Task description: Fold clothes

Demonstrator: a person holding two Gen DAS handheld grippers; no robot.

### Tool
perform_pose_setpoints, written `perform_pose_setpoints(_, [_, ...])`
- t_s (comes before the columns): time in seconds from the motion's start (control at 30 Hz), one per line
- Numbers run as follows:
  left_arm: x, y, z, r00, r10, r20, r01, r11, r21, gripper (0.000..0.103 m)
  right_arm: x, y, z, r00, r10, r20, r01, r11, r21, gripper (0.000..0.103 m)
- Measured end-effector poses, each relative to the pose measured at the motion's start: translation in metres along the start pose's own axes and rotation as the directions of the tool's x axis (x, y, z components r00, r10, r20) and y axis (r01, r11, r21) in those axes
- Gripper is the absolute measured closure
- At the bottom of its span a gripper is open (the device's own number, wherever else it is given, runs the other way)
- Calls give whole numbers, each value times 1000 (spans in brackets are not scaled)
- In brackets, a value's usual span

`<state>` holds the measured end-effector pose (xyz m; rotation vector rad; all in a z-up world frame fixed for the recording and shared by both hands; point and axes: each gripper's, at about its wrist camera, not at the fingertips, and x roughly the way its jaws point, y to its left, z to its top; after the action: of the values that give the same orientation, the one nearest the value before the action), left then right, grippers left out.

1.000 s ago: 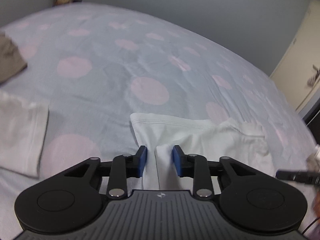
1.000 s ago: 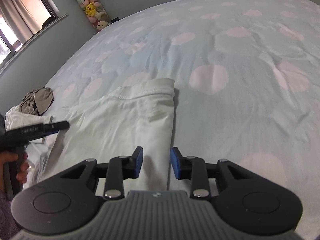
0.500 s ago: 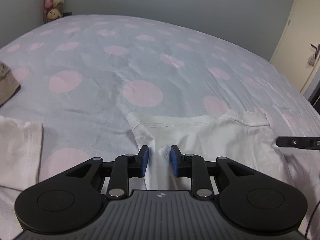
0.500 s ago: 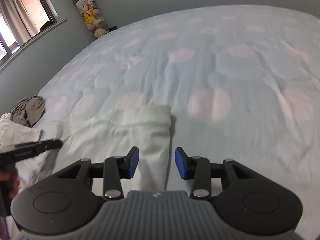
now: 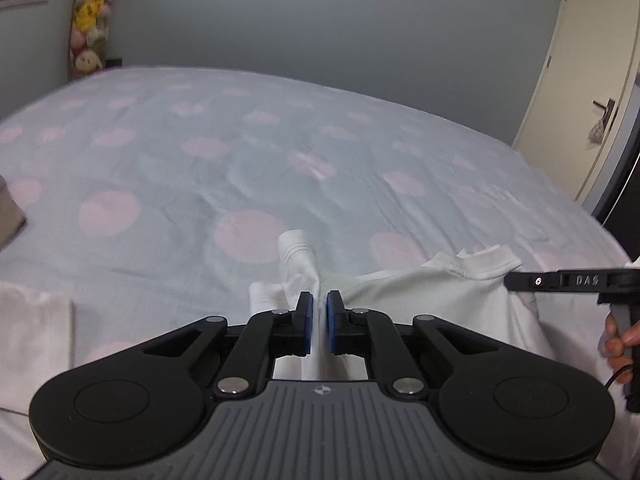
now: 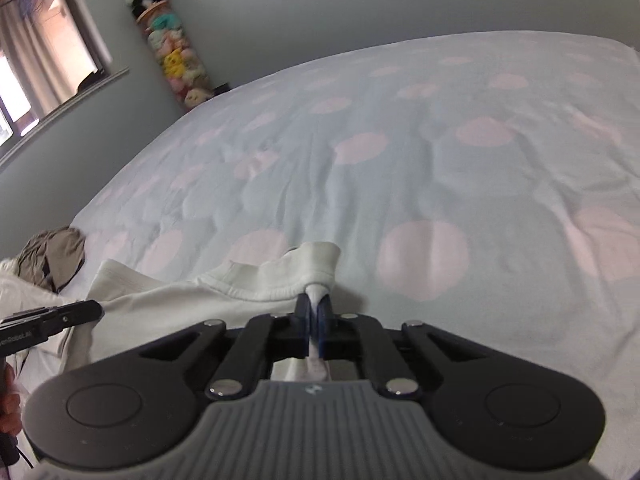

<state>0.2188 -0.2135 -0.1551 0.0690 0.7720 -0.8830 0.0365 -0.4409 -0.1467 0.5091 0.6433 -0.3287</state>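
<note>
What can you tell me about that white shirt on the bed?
The white shirt looks like soft, wrinkled cotton knit with stitched hems. It lies partly spread on the spotted bedsheet. The left hand-held gripper pinches one bunched hemmed edge; the right hand-held gripper pinches another, beside a ribbed band.

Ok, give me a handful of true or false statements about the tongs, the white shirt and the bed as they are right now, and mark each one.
1. The left tongs are shut on the white shirt. True.
2. The right tongs hang open above the shirt. False: they are pinched shut on white fabric at its edge.
3. The bedsheet is plain dark blue. False: it is pale blue with pink dots.
4. A brown garment lies crumpled on the bed, apart from the white shirt. True.
5. The stuffed toys sit on the bed beside the shirt. False: they are stacked in the far corner of the room.
</note>
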Motion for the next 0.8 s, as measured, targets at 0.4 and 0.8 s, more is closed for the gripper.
perform_pose_setpoints(0.4, [3,22,-6,998,1,-56,-7,995,-99,81,-8,-24,-6,999,-34,-15,36,992,119,77])
perform_pose_setpoints(0.8, [-11,27,-26,986,-40,-160,1,971,-240,43,-44,-24,-44,996,46,-82,-33,987,155,63])
